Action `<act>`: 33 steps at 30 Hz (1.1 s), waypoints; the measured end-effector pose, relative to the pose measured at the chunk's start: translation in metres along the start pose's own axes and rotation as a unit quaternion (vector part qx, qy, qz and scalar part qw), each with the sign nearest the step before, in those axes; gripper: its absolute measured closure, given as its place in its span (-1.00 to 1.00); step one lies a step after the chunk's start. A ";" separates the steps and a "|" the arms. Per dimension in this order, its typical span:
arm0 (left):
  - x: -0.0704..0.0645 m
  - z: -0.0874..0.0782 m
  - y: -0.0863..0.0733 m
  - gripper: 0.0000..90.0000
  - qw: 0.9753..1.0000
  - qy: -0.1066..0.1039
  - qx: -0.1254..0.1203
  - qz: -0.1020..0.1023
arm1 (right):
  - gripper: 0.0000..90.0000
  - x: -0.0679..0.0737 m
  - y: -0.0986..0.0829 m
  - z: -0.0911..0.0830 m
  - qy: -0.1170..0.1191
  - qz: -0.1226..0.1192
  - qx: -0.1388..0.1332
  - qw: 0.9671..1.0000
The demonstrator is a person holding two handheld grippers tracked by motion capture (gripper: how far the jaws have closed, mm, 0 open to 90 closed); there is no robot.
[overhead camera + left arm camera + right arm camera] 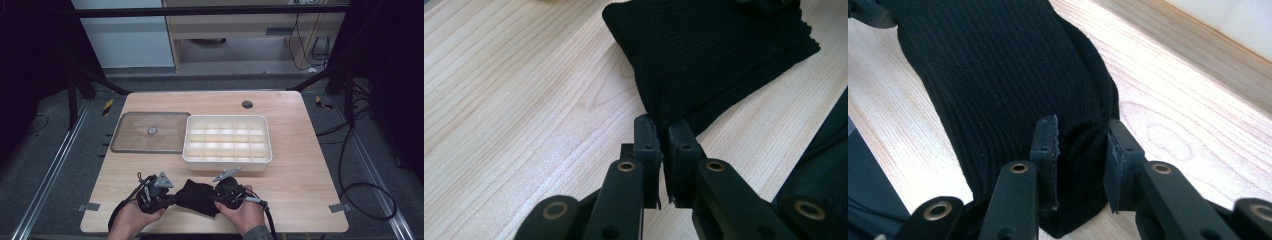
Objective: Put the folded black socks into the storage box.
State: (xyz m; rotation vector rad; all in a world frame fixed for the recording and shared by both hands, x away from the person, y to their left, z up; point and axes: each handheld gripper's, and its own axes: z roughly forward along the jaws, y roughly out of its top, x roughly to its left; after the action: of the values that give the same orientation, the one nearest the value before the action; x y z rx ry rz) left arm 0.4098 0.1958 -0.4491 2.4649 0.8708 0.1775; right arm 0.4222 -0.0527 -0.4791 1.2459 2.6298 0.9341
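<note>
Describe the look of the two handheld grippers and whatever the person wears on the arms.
Both the left gripper and the right gripper are black, each topped by a grey three-cornered plate and trailing a black cable. Up close, the jaws are black linkage arms with brass-coloured pivot rings and ribbed black pads. A dark sleeve cuff shows at the right wrist.

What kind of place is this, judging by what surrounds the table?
Probably a lab recording station: a wooden table inside a dark metal frame, loose cables on the floor, and tape markers on the tabletop.
</note>
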 end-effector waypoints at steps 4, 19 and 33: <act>-0.001 -0.002 0.001 0.89 1.000 -0.003 -0.003 0.000 | 0.57 0.000 0.000 0.000 -0.001 -0.001 0.000 1.000; -0.017 -0.026 0.020 0.88 0.999 0.006 -0.028 0.038 | 0.57 0.009 0.005 0.007 0.006 0.005 -0.015 1.000; -0.046 -0.018 0.035 0.88 0.995 -0.026 -0.026 0.092 | 0.57 0.008 0.003 0.009 0.011 0.016 -0.029 0.999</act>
State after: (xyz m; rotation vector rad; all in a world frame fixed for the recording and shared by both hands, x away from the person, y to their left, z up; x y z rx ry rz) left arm 0.3876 0.1521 -0.4141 2.4876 0.6084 0.1963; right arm 0.4222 -0.0411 -0.4834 1.2746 2.5869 1.0268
